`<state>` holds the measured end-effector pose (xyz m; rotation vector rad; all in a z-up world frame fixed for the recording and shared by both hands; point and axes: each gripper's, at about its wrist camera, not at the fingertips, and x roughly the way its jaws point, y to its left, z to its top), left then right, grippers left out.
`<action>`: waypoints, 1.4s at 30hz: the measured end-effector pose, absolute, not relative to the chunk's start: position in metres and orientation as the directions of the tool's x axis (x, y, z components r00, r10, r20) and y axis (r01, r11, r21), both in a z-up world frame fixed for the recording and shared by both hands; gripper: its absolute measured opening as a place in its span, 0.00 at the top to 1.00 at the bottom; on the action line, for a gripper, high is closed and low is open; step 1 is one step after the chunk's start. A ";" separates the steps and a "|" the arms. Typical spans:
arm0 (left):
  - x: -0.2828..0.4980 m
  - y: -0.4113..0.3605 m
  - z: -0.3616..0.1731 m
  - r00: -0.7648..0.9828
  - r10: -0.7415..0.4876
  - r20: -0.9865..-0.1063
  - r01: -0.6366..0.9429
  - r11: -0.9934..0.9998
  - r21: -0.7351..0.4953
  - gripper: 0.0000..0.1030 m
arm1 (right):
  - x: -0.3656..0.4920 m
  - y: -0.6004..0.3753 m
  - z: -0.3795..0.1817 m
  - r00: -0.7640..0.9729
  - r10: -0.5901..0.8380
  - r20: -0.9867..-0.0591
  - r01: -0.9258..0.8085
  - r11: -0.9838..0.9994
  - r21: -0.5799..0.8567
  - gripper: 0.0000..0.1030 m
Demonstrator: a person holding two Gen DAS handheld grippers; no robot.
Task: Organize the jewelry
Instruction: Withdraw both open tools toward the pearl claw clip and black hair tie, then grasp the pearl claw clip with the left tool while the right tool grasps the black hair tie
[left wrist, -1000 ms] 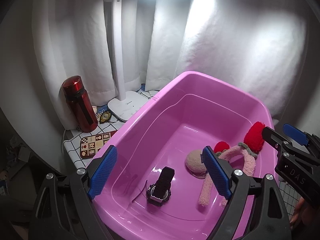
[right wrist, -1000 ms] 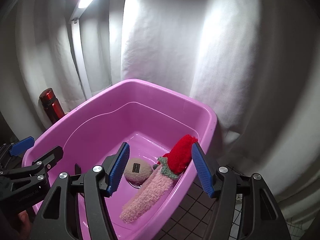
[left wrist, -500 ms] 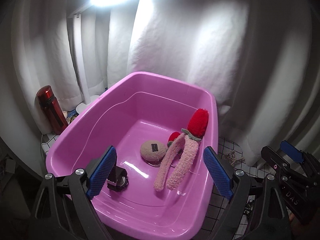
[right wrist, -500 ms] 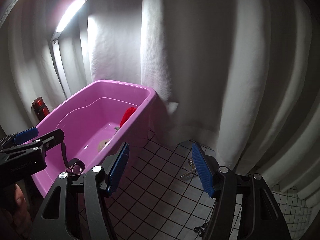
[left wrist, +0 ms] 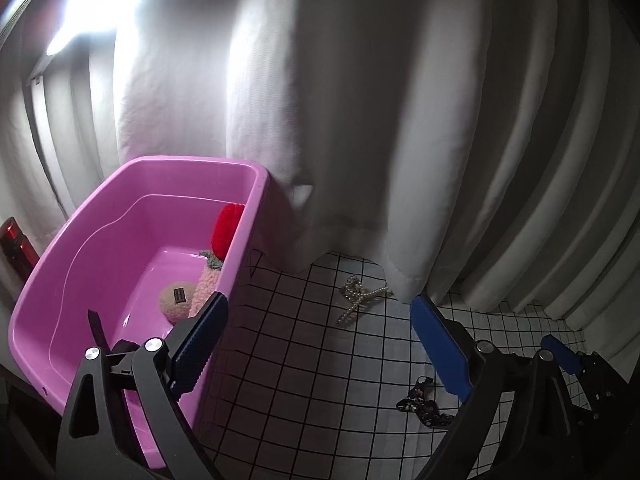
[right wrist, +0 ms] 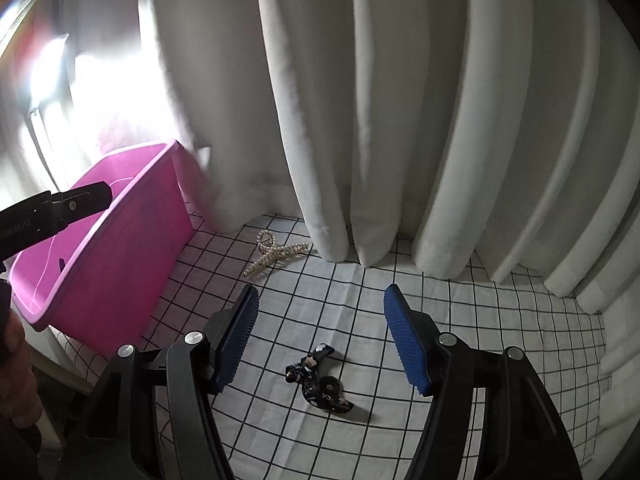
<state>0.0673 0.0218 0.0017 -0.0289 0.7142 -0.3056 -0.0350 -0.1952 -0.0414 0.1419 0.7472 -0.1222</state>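
Risked pinching the gridded cloth (right wrist: 480, 320) or nudging the small black strap (right wrist: 320, 384) away, with right gripper (right wrist: 320, 304) fingers parted, empty, aimed at it right of the pink tub (right wrist: 120, 280), left gripper (left wrist: 318, 312) fingers just widened around nothing, pearl hair claw (right wrist: 276, 256) nearer the tub, by the curtain (right wrist: 400, 120) hem.

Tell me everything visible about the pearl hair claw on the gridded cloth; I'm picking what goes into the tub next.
The pearl hair claw is a clip covered in small cream beads, with a looped top and two long prongs crossing in an X. It lies flat on the white gridded cloth, near the curtain's hem, right of the pink tub and apart from it. Nothing touches it.
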 end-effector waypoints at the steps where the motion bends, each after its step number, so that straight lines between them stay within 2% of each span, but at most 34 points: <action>1: 0.069 0.015 -0.003 0.705 -0.290 -0.648 0.278 0.953 -0.124 0.12 | -0.038 -0.198 -0.047 0.722 -0.060 -0.690 0.171 0.981 0.094 0.39; 14: 0.117 -0.031 -0.103 0.606 -0.243 -0.758 0.317 0.947 -0.051 0.12 | -0.039 -0.199 -0.138 0.631 -0.010 -0.776 0.232 0.957 0.176 0.39; 24: 0.148 -0.042 -0.156 0.569 -0.226 -0.791 0.333 0.942 -0.029 0.12 | -0.015 -0.183 -0.191 0.592 0.008 -0.806 0.219 0.961 0.171 0.39; 42: 0.200 -0.068 -0.195 0.529 -0.222 -0.819 0.310 0.949 -0.057 0.12 | 0.003 -0.176 -0.214 0.589 -0.032 -0.807 0.216 0.969 0.119 0.39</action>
